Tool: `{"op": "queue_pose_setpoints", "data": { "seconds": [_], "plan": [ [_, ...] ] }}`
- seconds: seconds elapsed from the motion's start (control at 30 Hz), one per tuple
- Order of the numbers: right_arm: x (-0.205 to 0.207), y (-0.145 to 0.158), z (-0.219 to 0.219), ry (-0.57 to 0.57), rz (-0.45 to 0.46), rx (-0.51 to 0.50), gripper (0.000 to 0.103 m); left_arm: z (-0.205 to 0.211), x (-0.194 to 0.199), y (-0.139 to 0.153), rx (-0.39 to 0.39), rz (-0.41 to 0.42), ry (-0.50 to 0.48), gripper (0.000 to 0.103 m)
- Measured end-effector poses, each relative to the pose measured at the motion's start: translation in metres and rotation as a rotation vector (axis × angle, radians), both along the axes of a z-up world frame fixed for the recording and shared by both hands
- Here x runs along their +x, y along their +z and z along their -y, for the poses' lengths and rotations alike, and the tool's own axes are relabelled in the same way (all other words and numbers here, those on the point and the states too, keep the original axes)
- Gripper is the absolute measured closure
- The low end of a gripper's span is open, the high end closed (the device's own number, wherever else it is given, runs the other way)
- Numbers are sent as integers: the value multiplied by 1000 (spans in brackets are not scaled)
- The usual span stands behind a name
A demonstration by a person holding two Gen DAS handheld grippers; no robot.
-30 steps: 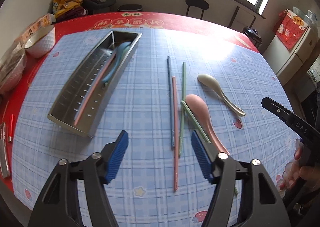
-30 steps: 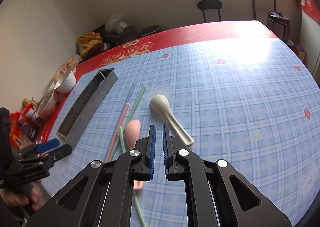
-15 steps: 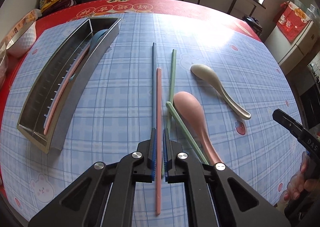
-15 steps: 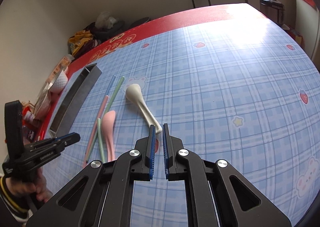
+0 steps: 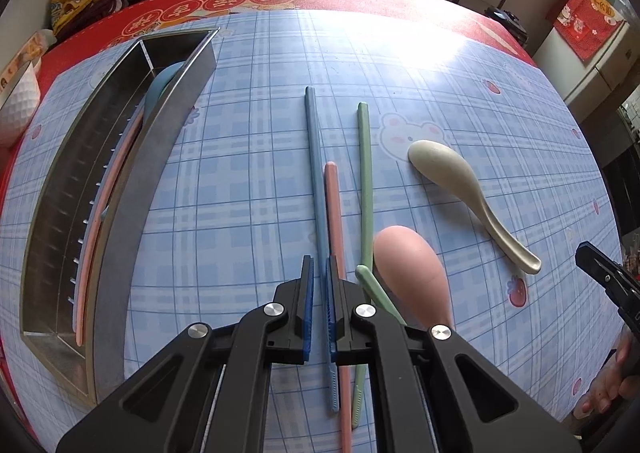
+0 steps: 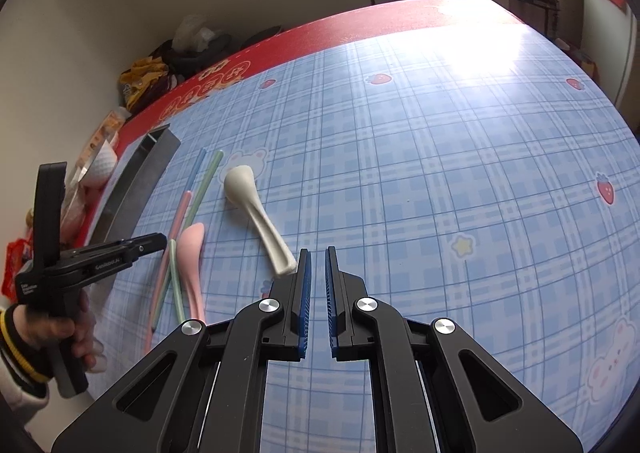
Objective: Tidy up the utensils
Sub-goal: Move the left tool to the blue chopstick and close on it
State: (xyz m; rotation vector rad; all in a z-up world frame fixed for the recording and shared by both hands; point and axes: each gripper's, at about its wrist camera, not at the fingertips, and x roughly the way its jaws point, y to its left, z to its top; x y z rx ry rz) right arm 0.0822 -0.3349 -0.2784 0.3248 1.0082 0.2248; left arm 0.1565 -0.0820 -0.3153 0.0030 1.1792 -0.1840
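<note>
Two hand-held grippers are seen: the left hand-held gripper point(image 5: 319, 295) is pinched on the blue chopstick point(image 5: 314, 173), which lies on the tabletop point(image 5: 460, 101); the right hand-held gripper point(image 6: 316, 289) is pressed together, empty. Next, lifting toward the tray point(image 5: 120, 209) seems called for.

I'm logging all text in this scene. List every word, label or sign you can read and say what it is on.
"GenRobot.AI": on the side of the left gripper, seen from the right wrist.
Small white label on that gripper's grip: too small to read.
Round white Chinese characters on the red tablecloth border: distorted, not readable with confidence.
Red hanging decoration: print too small to read.
</note>
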Motion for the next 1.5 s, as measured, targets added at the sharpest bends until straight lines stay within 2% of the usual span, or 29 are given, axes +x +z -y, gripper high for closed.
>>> {"op": "queue_pose_setpoints", "data": {
  "seconds": [0.7,0.8,0.9,1.03,1.23,1.5],
  "plan": [
    [-6,-11,28,-76,-38,-2,95,21,45,-5,93,6,-51,96],
    [-8,-11,31,-91,-42,-1,95,25,40,-6,113,38,-68,95],
    [-9,-10,32,-100,-42,-4,95,20,37,-7,82,48,-48,96],
    [-11,-5,31,-100,-30,-2,95,24,34,-7,108,65,-81,96],
    [-17,2,33,-113,-17,3,95,21,32,-4,103,45,-53,97],
    [-14,1,19,-93,-27,4,95,8,-10,28,29,104,-60,97]
  ]
}}
